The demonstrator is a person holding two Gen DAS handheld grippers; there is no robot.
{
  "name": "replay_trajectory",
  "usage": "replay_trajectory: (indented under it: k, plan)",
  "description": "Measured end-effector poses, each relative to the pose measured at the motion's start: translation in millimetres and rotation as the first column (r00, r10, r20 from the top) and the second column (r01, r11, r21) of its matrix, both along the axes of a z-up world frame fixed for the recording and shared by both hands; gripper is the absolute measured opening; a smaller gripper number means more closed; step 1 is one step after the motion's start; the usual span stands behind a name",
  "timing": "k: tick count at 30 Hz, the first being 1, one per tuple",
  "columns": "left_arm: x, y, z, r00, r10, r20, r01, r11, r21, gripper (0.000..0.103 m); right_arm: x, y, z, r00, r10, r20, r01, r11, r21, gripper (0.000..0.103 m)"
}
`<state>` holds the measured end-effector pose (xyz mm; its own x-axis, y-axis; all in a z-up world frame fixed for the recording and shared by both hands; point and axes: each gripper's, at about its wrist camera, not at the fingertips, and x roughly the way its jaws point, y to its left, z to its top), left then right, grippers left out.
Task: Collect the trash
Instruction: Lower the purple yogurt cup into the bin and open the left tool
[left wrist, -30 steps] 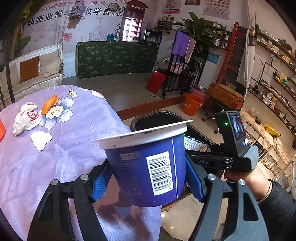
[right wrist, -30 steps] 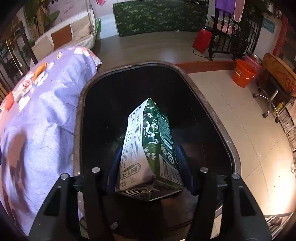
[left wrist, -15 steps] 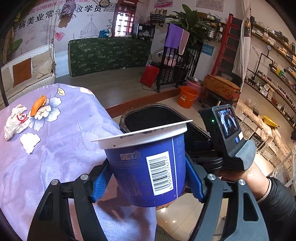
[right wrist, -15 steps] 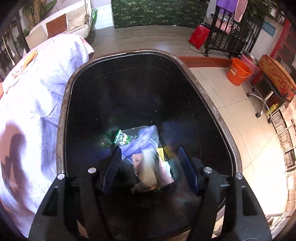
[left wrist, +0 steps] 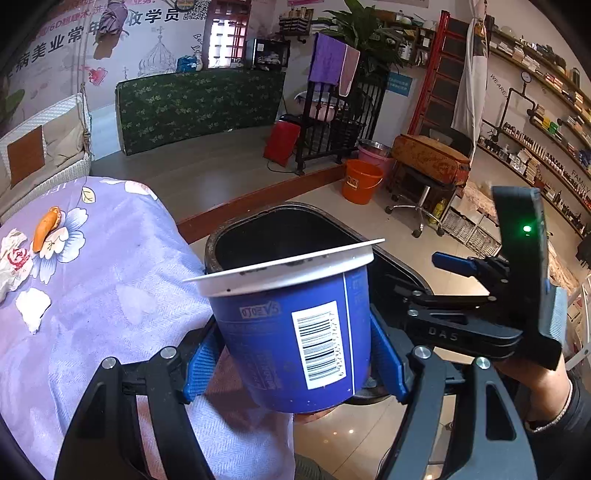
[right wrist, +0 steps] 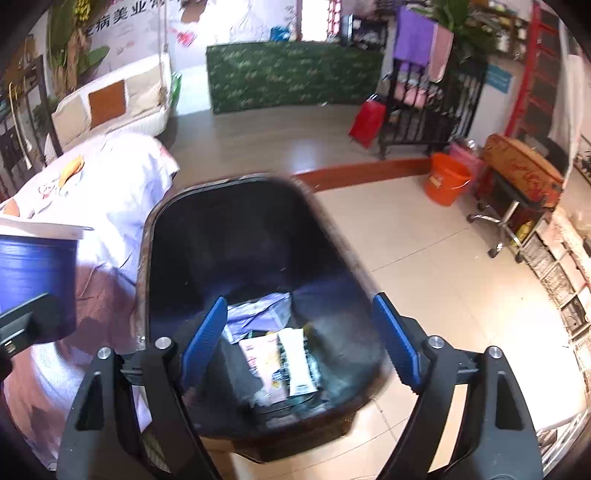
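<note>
Two tools, left tool (left wrist: 295, 354) squeezing a blue cup (left wrist: 291, 332) at frame center, right tool (right wrist: 297, 339) wide open and holding nothing, over the black bin (right wrist: 258, 236).

1. A shop or beauty salon, lived-in like a home: long wall shelves (left wrist: 532, 122) at the far right carry rows of small bottles and boxes.
2. The far wall bears a printed poster (left wrist: 92, 37) with large Chinese lettering and a QR code.
3. A rolling stool (left wrist: 424, 173) and an orange bucket (left wrist: 360, 181) stand on the tiled floor.
4. A white wicker sofa (right wrist: 110, 107) sits far left; a towel rack (right wrist: 424, 96) and a plant (left wrist: 365, 33) stand far centre.
</note>
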<state>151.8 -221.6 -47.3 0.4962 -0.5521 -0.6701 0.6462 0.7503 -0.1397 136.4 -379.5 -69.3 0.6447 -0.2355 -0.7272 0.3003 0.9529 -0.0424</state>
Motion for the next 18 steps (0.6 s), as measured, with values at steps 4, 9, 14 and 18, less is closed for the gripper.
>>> replay_trajectory:
  k: [4, 9, 14, 18]
  plan:
    - [4.4, -16.3, -2.9, 1.0, -0.019, -0.016, 0.019, 1.0, 0.012, 0.072, -11.0, -13.0, 8.2, 0.999, -0.035, 0.023, 0.036, 0.999, -0.032, 0.086]
    - [9.1, -35.0, -11.2, 0.999, -0.04, -0.029, 0.041, 0.998, 0.044, 0.072, -22.0, -29.9, 10.0, 0.997, -0.069, 0.025, 0.069, 0.997, -0.031, 0.087]
    - [13.0, -54.6, -19.0, 0.997, -0.061, -0.052, 0.065, 0.995, 0.072, 0.072, -28.8, -39.9, 11.4, 0.995, -0.1, 0.029, 0.101, 0.995, -0.024, 0.087]
    - [17.4, -67.5, -25.9, 0.994, -0.07, -0.078, 0.077, 0.993, 0.087, 0.072, -33.2, -46.5, 12.3, 0.992, -0.118, 0.039, 0.119, 0.993, -0.023, 0.087]
